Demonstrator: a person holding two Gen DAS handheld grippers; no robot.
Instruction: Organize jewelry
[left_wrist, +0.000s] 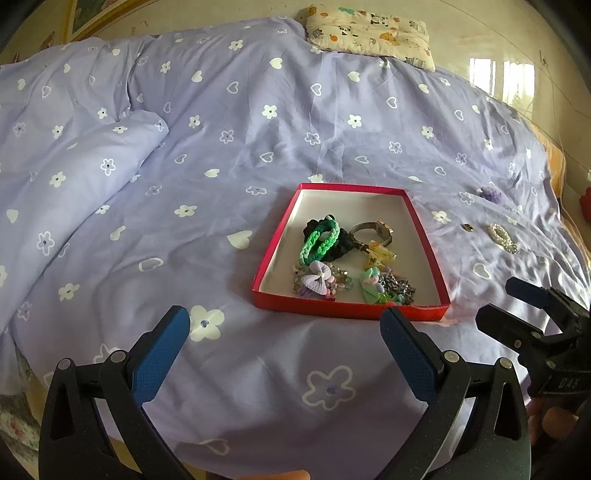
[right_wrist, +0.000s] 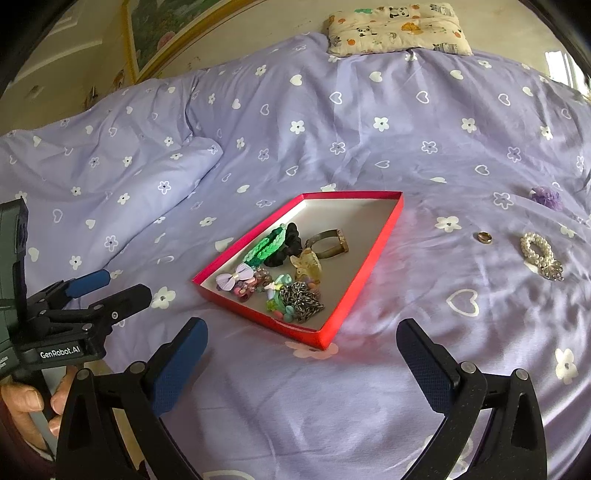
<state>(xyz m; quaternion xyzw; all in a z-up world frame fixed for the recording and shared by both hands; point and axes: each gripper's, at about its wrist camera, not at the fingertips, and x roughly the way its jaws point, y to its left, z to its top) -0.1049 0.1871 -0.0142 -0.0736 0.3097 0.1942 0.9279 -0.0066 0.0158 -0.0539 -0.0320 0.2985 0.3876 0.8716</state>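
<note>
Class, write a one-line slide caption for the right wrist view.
Open right gripper faces a red tray of jewelry; ring, pearl bracelet and purple piece lie outside it.

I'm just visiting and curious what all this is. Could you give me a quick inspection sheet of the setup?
Surface: bed with a lilac quilt, wrinkled, printed with flowers and hearts.
Job's things: red tray holding a green braided band, black scrunchie, watch, yellow clip, lilac bow, chain and beads. Outside it, to its right: ring, pearl bracelet, purple piece.
Clutter: nothing seen.
Grippers: left gripper and right gripper both open, empty, short of the tray.
Cables: nothing seen.
Surroundings: panda pillow at the far end; framed picture on the wall.
</note>
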